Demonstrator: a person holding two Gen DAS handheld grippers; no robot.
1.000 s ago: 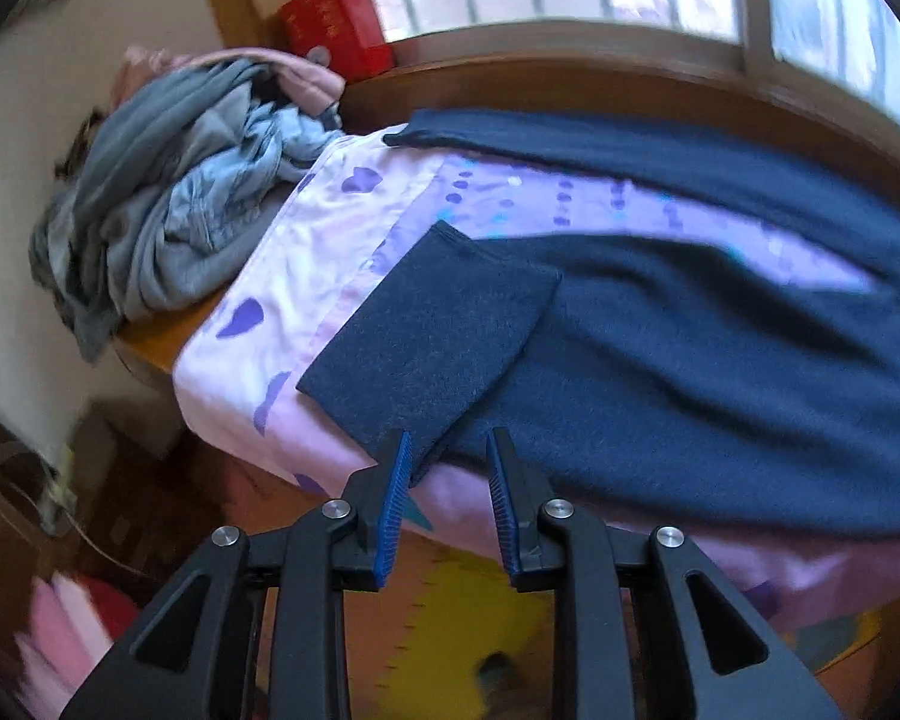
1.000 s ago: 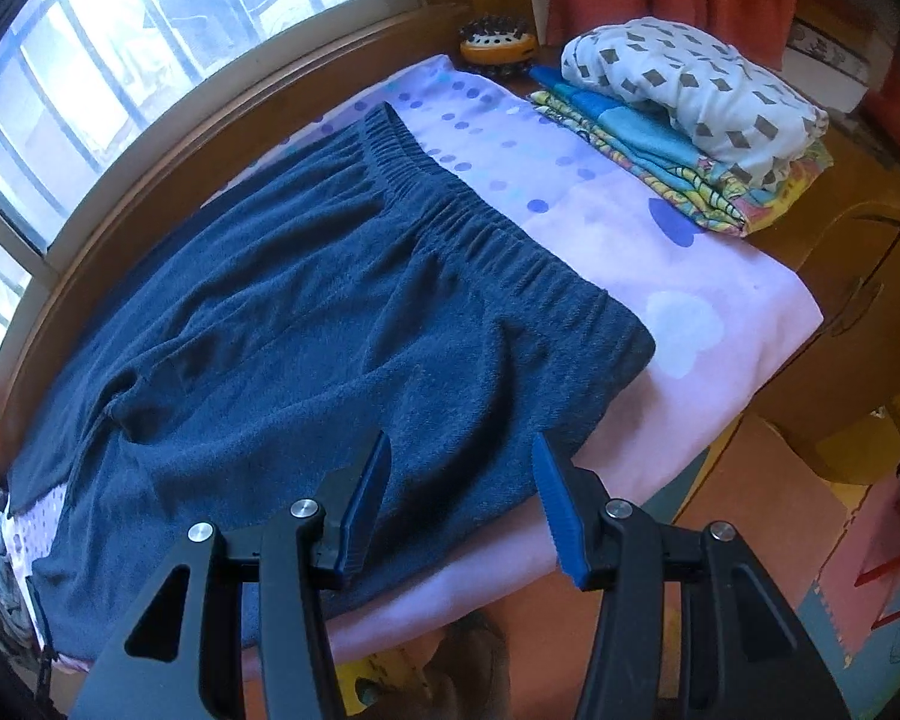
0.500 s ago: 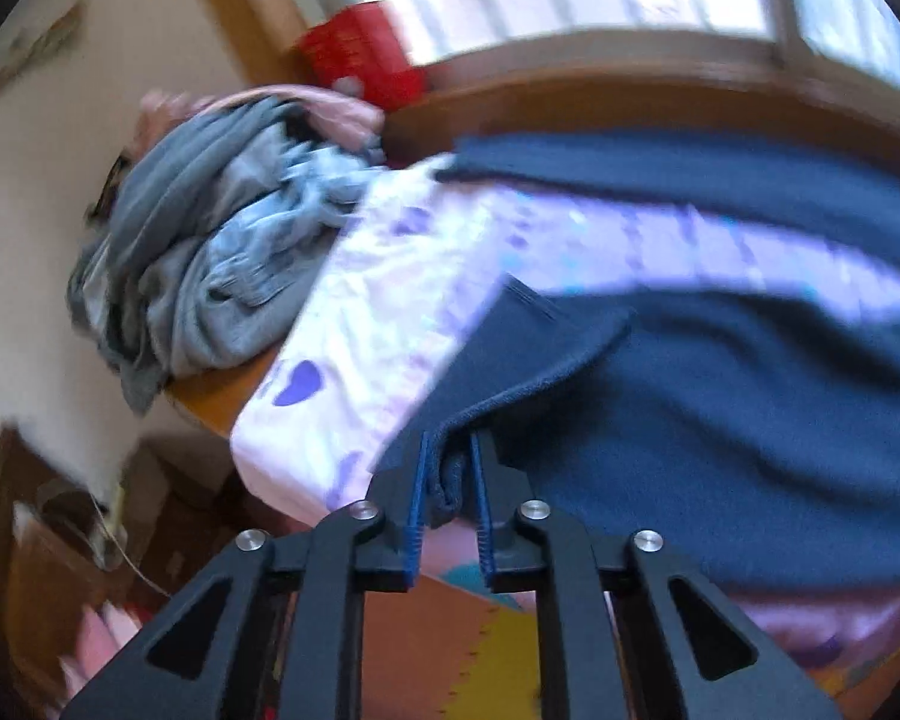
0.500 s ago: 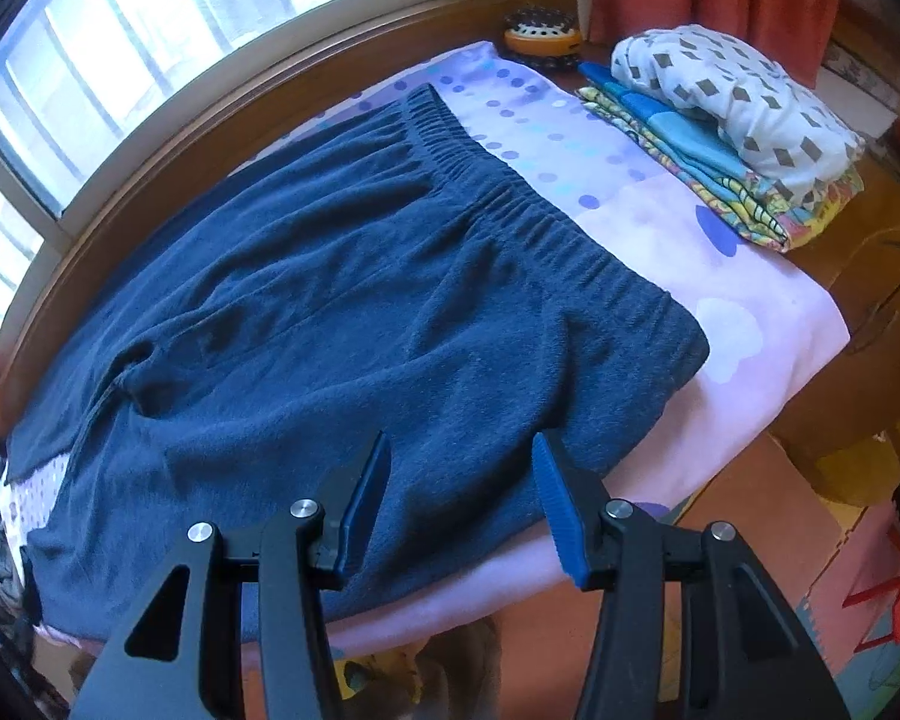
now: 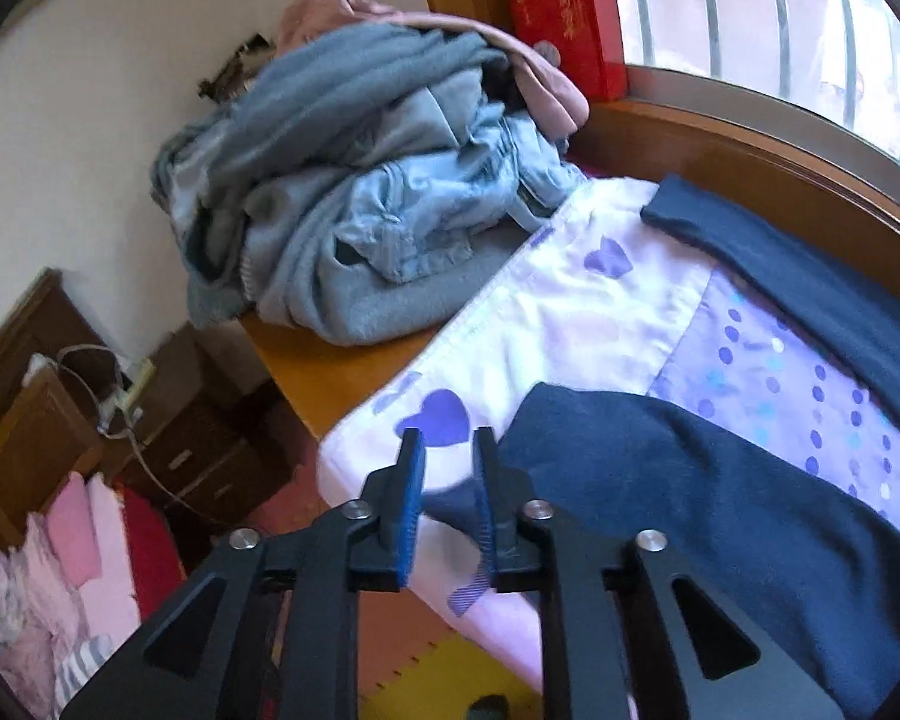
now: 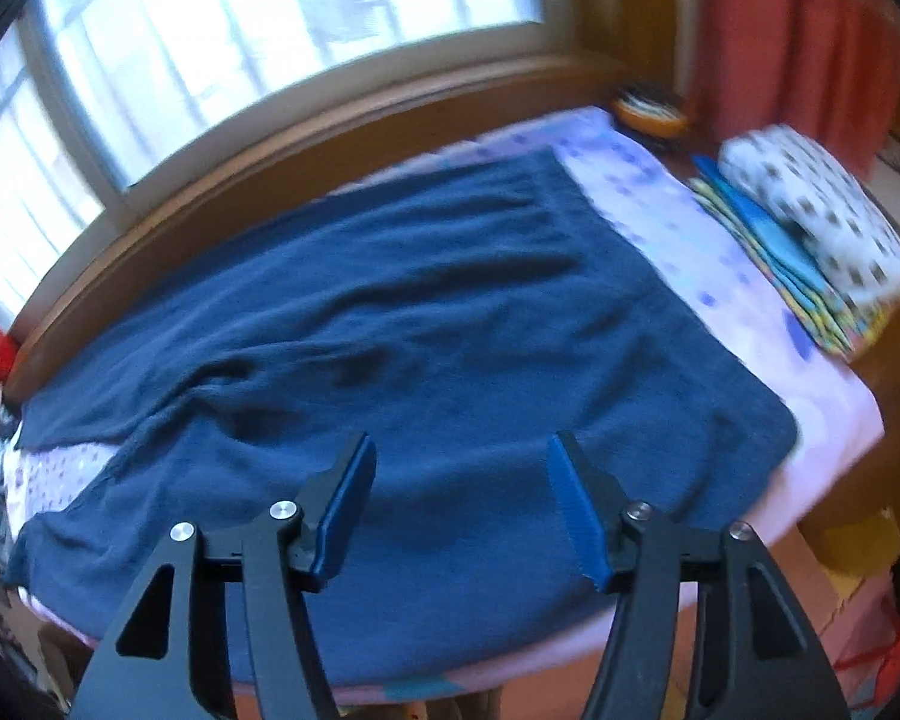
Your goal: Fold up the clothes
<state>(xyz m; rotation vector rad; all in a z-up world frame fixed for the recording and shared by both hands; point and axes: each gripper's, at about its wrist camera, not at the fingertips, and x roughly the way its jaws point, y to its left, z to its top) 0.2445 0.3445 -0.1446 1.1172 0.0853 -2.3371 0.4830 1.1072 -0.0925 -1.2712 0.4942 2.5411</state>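
Note:
Dark navy trousers (image 6: 450, 348) lie spread flat on a lilac sheet (image 6: 678, 240), waistband toward the right. In the left wrist view the near leg (image 5: 690, 480) lies across the sheet (image 5: 570, 330) and the far leg (image 5: 810, 276) runs along the wooden ledge. My left gripper (image 5: 447, 495) is nearly closed on the cuff corner (image 5: 453, 507) of the near leg, at the sheet's near left edge. My right gripper (image 6: 462, 504) is open and empty, above the trousers' near edge.
A heap of grey and light-blue clothes (image 5: 354, 192) lies at the left end, with a red box (image 5: 564, 30) on the sill behind. Folded patterned clothes (image 6: 810, 240) are stacked at the right end. A window and wooden ledge (image 6: 270, 144) run behind. Drawers (image 5: 198, 438) stand lower left.
My left gripper closed on the near leg's cuff corner and swung left, toward the clothes heap. My right gripper stayed open and moved forward over the trousers.

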